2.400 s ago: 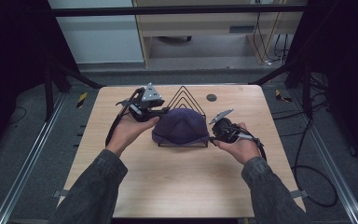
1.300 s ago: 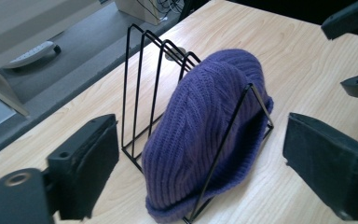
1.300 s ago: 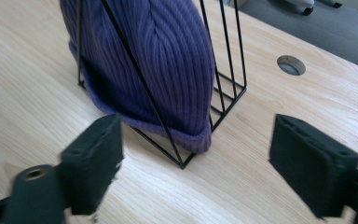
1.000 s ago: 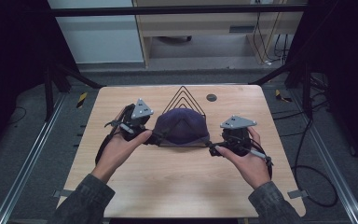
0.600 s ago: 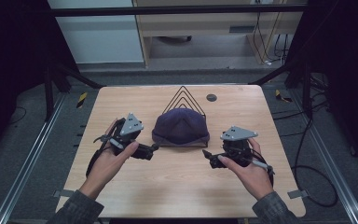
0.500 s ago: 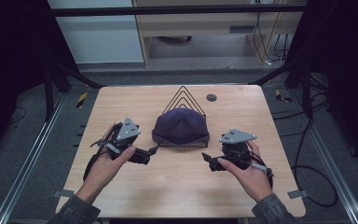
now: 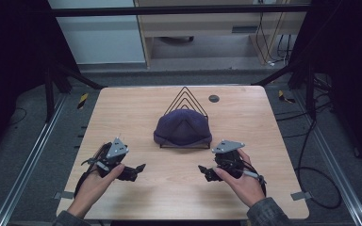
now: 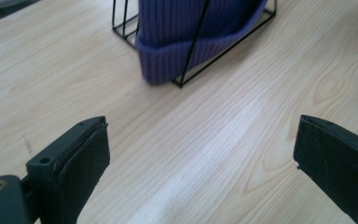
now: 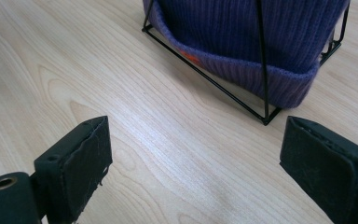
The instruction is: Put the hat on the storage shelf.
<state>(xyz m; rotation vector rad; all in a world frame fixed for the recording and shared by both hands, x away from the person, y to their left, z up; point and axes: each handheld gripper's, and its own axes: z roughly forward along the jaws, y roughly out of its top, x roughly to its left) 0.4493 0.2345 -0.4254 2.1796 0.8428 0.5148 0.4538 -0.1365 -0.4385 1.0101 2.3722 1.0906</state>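
Observation:
A purple knit beanie (image 7: 183,130) hangs on a black triangular wire rack (image 7: 185,96) in the middle of the wooden table (image 7: 122,108). Near the front left, my left gripper (image 7: 138,170) is held just above the table, open, with nothing between its jaws. Its own view has the beanie (image 8: 186,37) and rack (image 8: 223,44) ahead. My right gripper (image 7: 201,170) is at the front right, open as well, pointing inward. In the right gripper view the beanie's ribbed cuff (image 9: 261,70) and the rack's base wire (image 9: 205,77) lie ahead of the wide-apart jaws.
A small dark round disc (image 7: 213,98) lies near the table's far edge, right of the rack. Metal frame rails (image 7: 37,155) run along both sides of the table. Cables (image 7: 311,155) trail on the floor at the right.
Both grippers let go of the beanie on the rack and drew back toward the table's front, the left one to the left, the right one to the right.

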